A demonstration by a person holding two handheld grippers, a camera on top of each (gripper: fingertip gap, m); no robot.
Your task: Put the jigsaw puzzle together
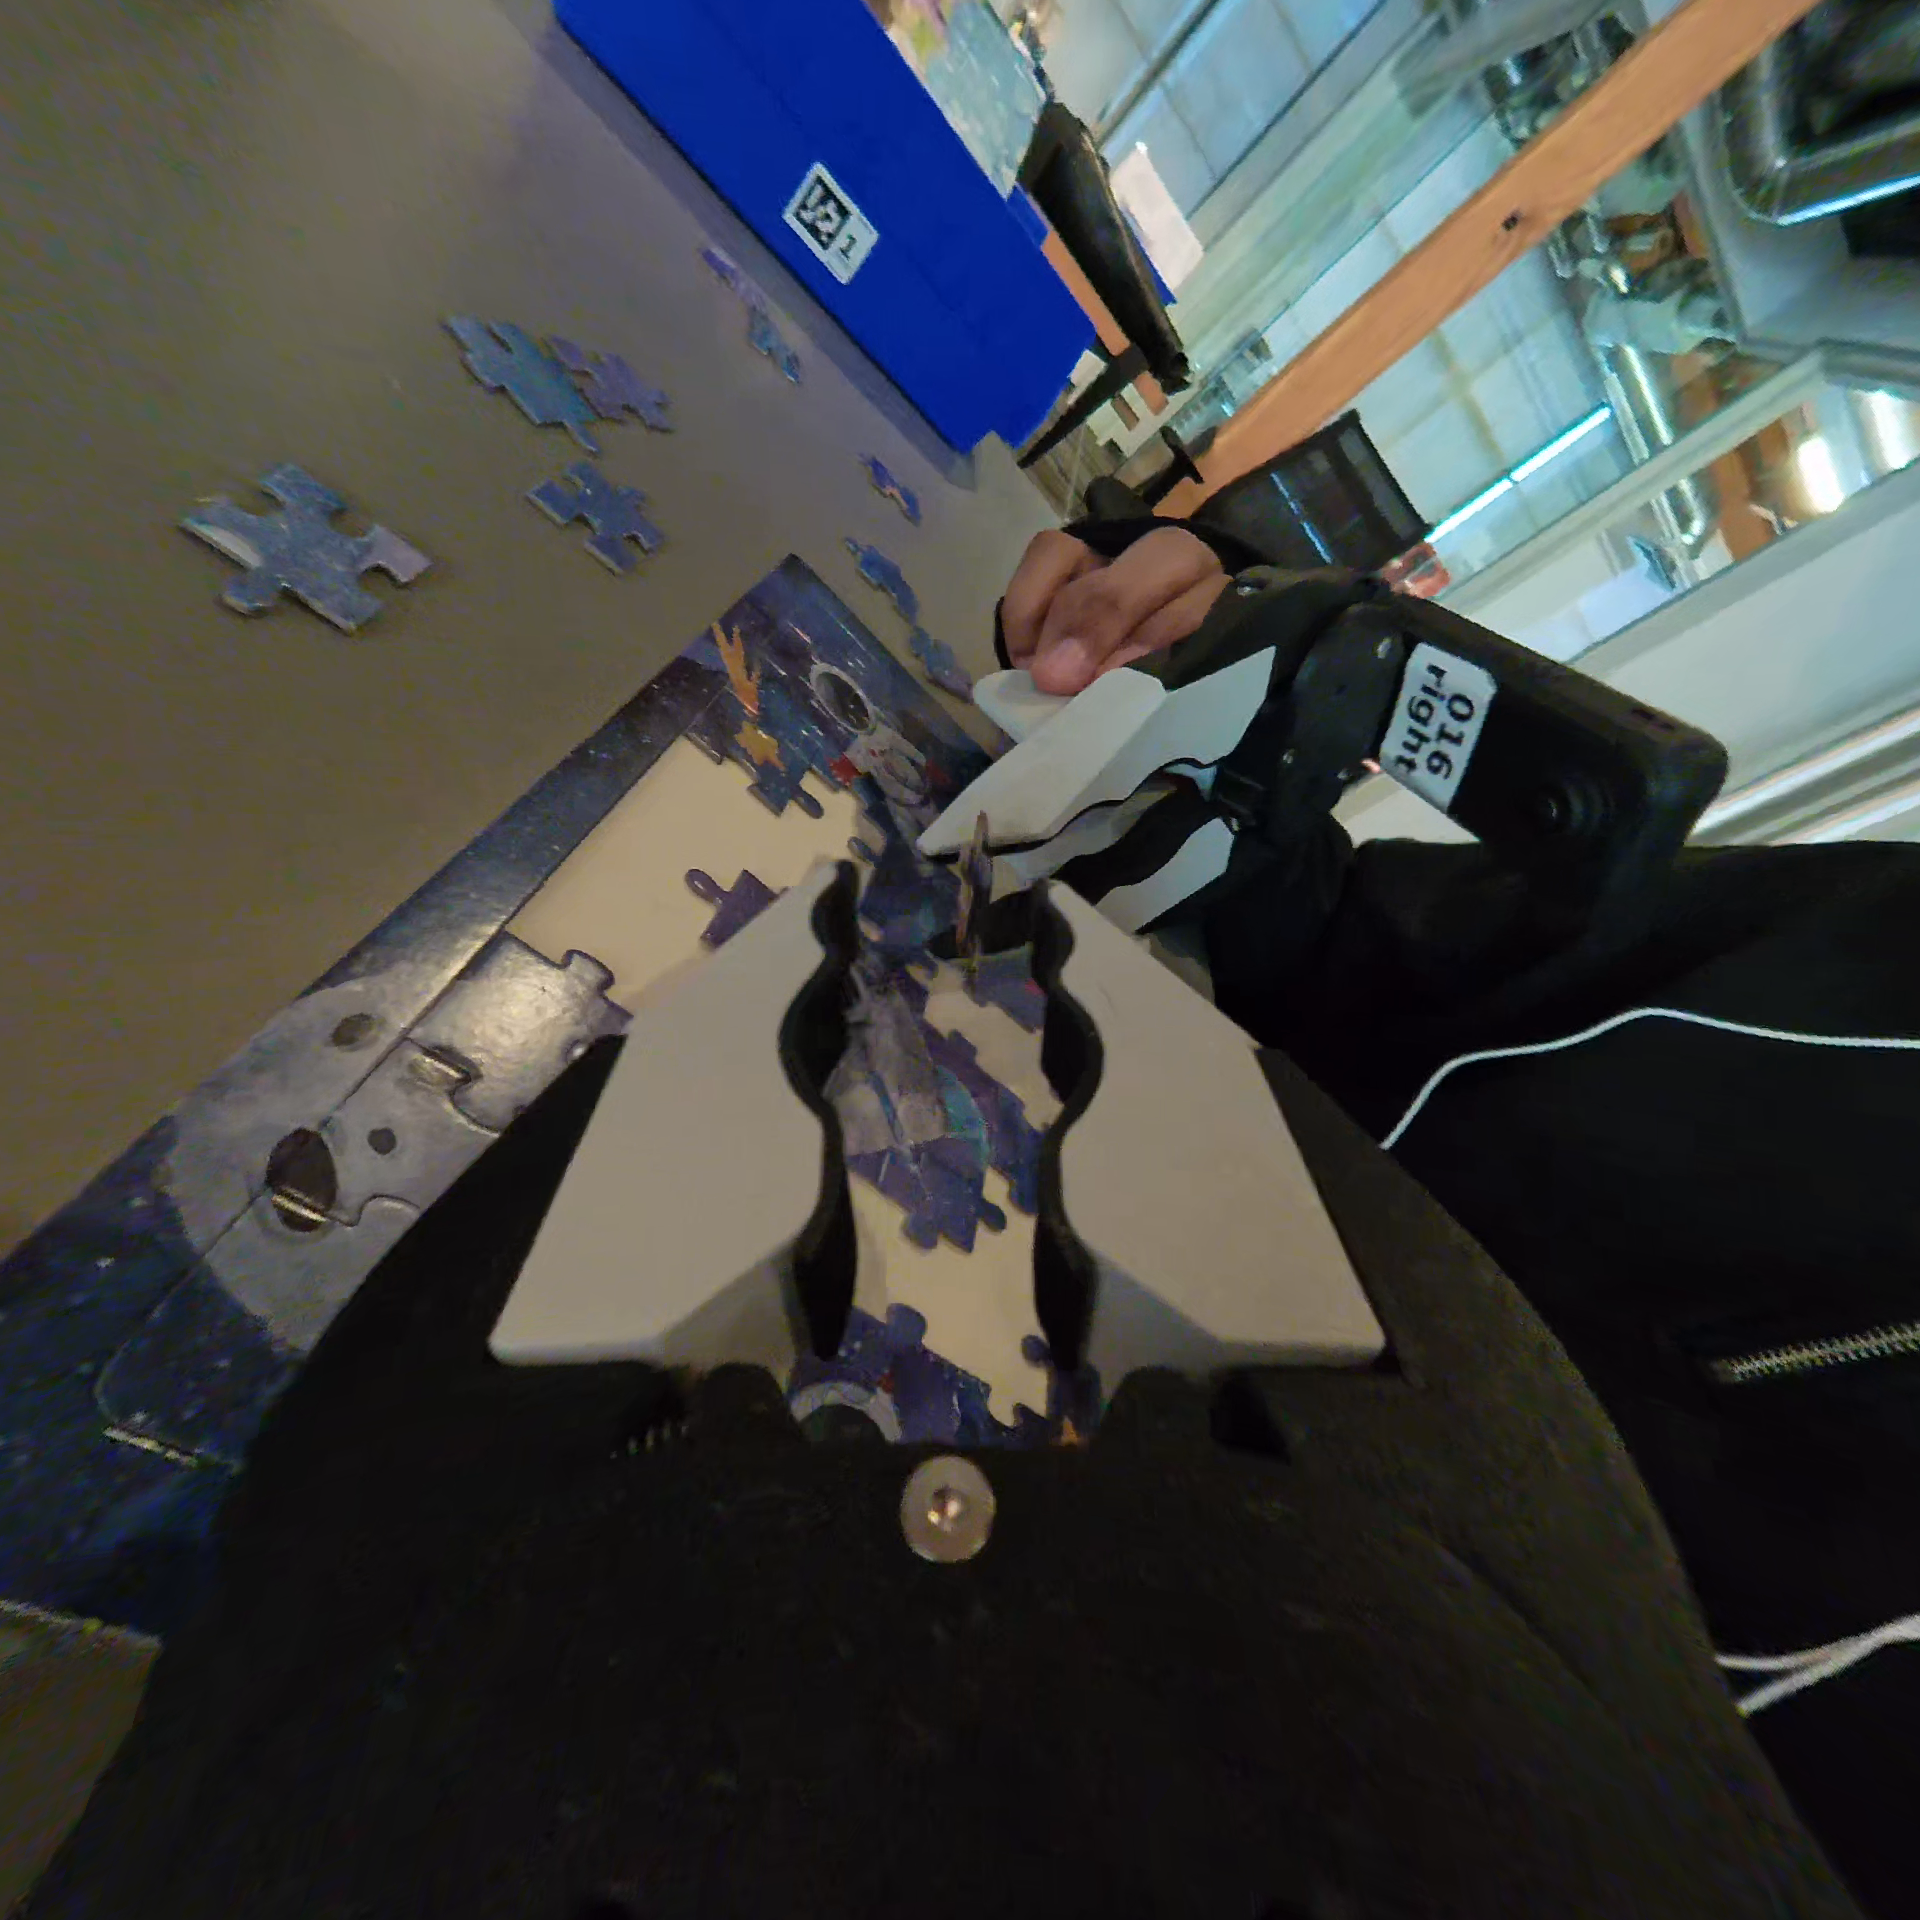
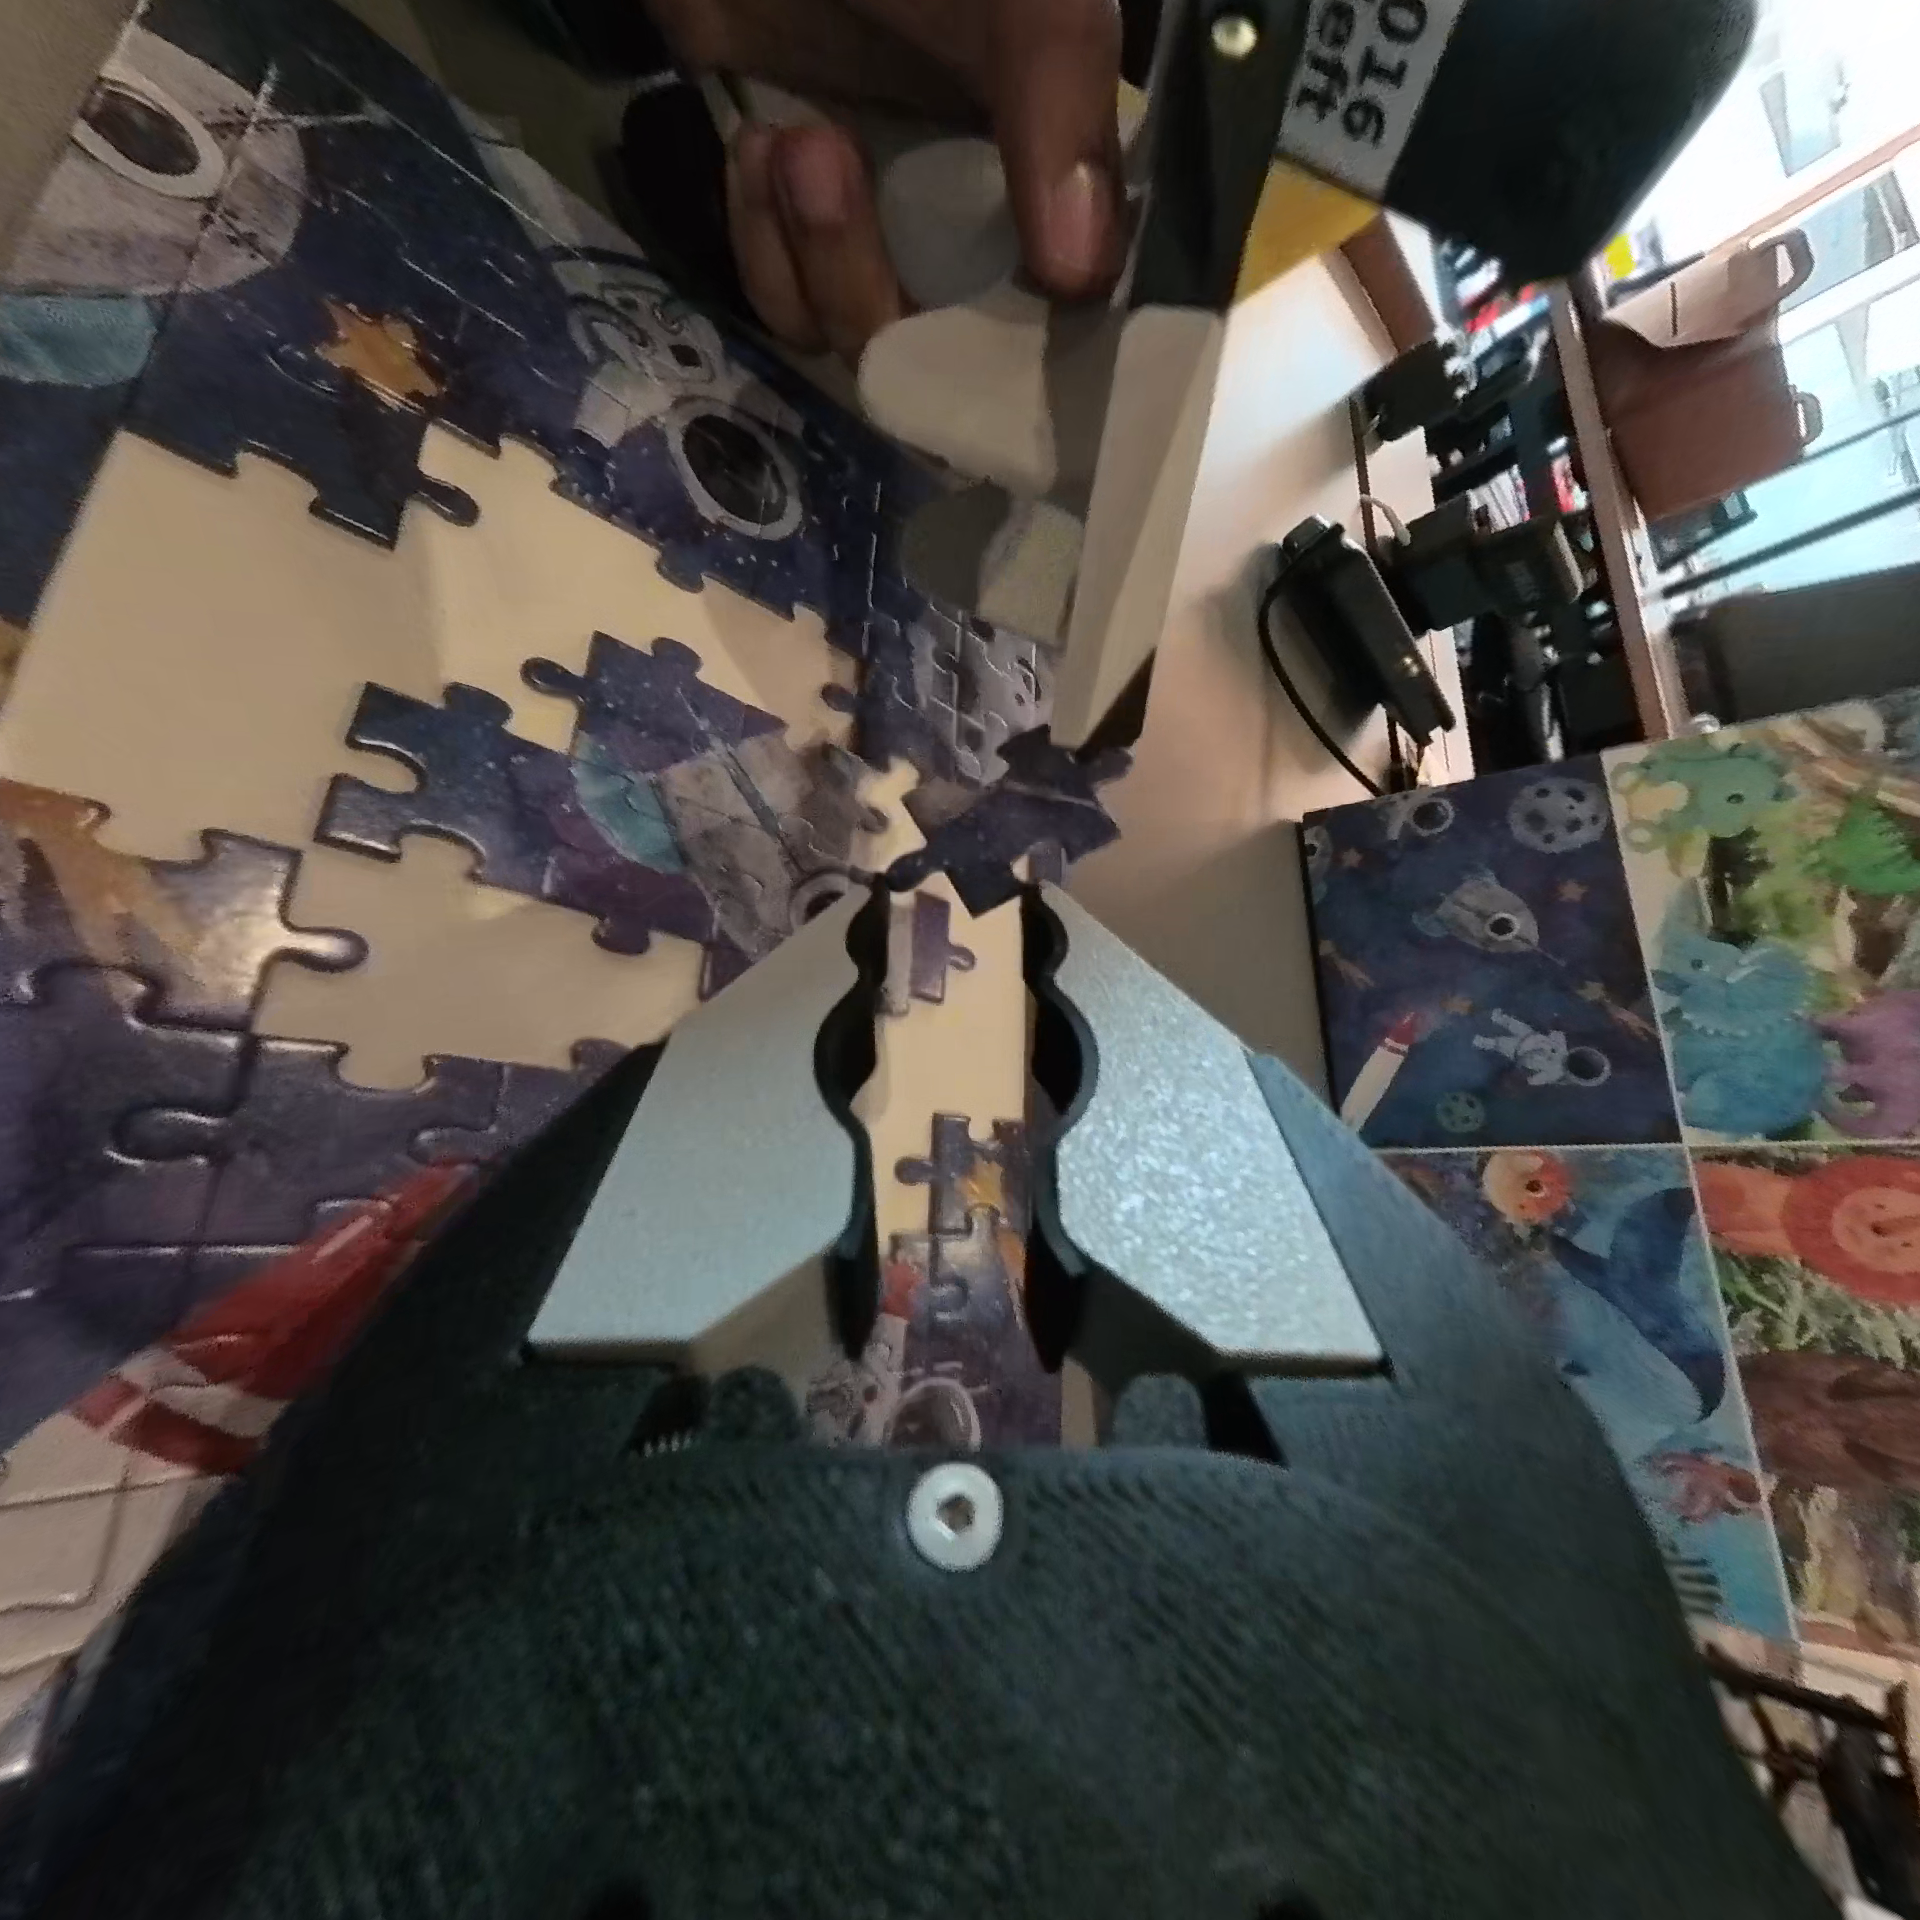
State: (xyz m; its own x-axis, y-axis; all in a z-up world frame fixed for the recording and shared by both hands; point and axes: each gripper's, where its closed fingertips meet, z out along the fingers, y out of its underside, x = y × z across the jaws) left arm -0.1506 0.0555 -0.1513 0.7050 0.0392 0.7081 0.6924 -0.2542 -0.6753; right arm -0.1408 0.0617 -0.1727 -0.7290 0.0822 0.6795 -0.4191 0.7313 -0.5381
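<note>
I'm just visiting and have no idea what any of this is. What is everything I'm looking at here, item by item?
table: one, grey-brown, under everything
puzzle board: one, dark blue space scene, partly filled, on the table
raised piece: one, dark blue, lifted above the puzzle board
loose pieces: several, blue, on the table beyond the board
blue box: one, far end of the table
picture box: one, many-coloured, beside the board
black device: one, with cable, beyond the picture box
left tool: one, white fingers, open, a tip touching the raised piece
right tool: one, white fingers, tips at the raised piece; grip unclear
left hand: one, on the left tool
right hand: one, on the right tool
</note>
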